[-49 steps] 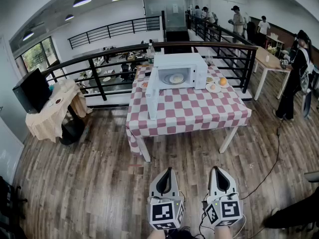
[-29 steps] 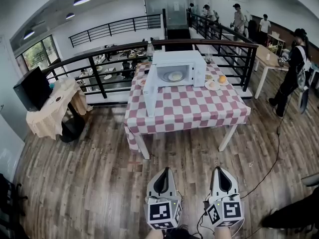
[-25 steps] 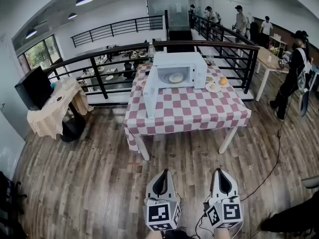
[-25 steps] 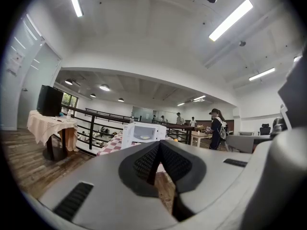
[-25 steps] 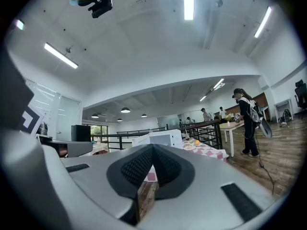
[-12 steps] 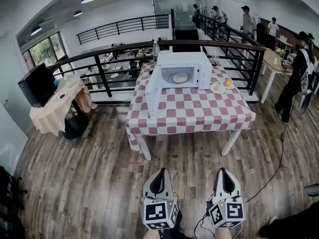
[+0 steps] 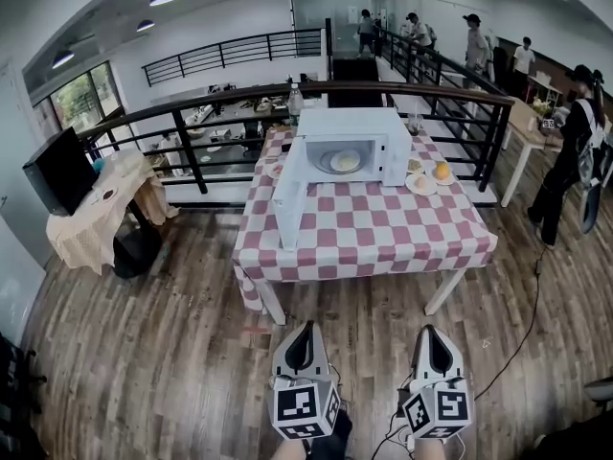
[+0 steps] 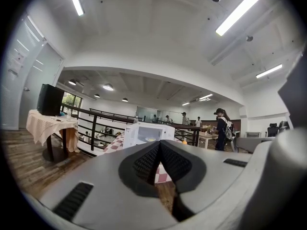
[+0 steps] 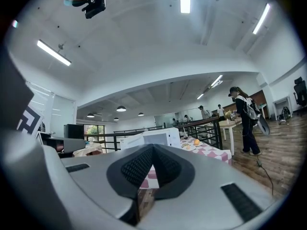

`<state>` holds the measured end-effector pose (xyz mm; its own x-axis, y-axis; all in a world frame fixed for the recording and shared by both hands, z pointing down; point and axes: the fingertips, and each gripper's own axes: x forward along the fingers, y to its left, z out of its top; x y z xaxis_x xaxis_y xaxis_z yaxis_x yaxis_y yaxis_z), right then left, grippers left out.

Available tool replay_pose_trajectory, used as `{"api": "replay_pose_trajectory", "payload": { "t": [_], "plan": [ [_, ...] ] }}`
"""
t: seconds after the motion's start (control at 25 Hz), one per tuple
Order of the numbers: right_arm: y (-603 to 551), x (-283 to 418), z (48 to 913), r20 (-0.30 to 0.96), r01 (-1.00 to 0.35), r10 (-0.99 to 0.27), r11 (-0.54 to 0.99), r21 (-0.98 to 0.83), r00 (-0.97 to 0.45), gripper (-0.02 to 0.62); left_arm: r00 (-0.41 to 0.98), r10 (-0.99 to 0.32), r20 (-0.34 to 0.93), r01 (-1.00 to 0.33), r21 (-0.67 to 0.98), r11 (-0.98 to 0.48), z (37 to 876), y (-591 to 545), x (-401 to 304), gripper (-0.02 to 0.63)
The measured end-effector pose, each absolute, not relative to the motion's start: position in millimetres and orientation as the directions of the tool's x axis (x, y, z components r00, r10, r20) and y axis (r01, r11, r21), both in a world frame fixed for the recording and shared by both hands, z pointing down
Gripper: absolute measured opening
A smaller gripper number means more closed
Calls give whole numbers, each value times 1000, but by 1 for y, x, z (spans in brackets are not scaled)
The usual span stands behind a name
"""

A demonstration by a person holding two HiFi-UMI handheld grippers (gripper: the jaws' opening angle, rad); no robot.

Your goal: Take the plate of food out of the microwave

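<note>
A white microwave (image 7: 350, 147) stands at the back of a table with a red-and-white checked cloth (image 7: 383, 238). Its door (image 7: 290, 195) hangs open to the left. Inside lies a plate of food (image 7: 343, 162). My left gripper (image 7: 305, 327) and right gripper (image 7: 428, 333) are side by side low in the head view, above the wooden floor and well short of the table. Both are shut and hold nothing. The left gripper view shows the microwave (image 8: 146, 134) far beyond the closed jaws (image 8: 159, 143). The right gripper view shows it (image 9: 153, 138) likewise beyond its jaws (image 9: 153, 146).
An orange (image 7: 441, 172) and a small plate (image 7: 419, 184) sit right of the microwave. A dark railing (image 7: 192, 123) runs behind the table. A draped side table (image 7: 96, 209) with a screen stands left. A person (image 7: 575, 132) and a cable (image 7: 517, 333) are right.
The table and microwave have grown larger and come nearer in the head view. Both grippers have moved forward towards the table, still shut and empty.
</note>
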<state>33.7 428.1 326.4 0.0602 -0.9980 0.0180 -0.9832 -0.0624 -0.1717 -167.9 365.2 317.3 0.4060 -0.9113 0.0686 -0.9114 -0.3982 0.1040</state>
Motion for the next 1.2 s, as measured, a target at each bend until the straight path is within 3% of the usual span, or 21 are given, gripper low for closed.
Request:
{"api": "replay_pose_trajectory", "payload": {
  "t": [0.6,1.2],
  "plan": [
    [290,37,325,30,-984,-996,-86,-157,83,-5,444,-894,65,-892,123,-434,317,225,-151,18],
    [218,33,325,39,-987,-998,-53,-150,48,-5,453,-888,77,-884,163,-437,326,167,-140,18]
  ]
}}
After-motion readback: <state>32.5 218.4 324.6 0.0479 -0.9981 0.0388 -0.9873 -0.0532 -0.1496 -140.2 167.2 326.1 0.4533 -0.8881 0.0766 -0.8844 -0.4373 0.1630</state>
